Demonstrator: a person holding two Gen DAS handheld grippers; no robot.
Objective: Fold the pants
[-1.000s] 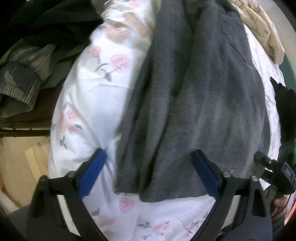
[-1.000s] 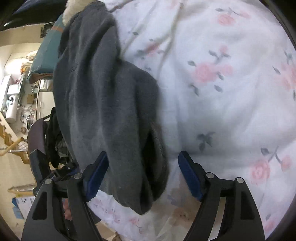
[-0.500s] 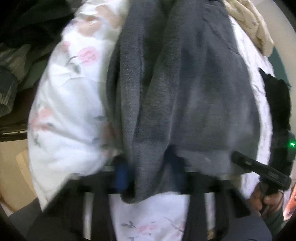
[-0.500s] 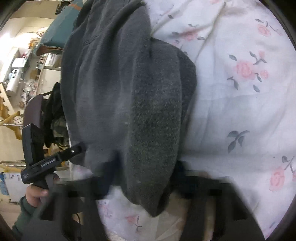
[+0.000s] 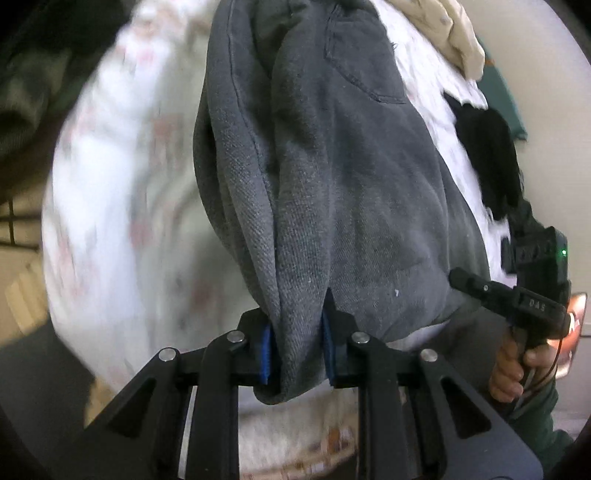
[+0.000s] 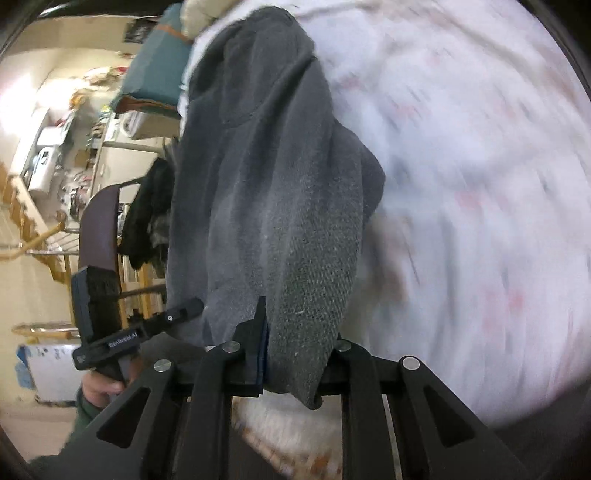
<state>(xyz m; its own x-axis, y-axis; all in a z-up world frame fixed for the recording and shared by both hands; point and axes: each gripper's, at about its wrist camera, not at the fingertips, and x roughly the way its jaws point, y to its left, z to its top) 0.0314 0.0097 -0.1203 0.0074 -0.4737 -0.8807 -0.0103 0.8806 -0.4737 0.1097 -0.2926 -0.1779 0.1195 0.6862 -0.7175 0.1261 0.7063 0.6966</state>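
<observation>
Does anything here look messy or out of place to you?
Nothing looks damaged or spilled. The grey pants are bunched rather than flat, pinched at one end by the left gripper and the right gripper. Other clothes lie heaped at the edges of the floral bedding, notably a cream garment.

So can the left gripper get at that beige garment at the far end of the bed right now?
Probably not. The left gripper is shut on the grey pants, whose bunched length lies between it and the beige garment. It would have to release first.
</observation>
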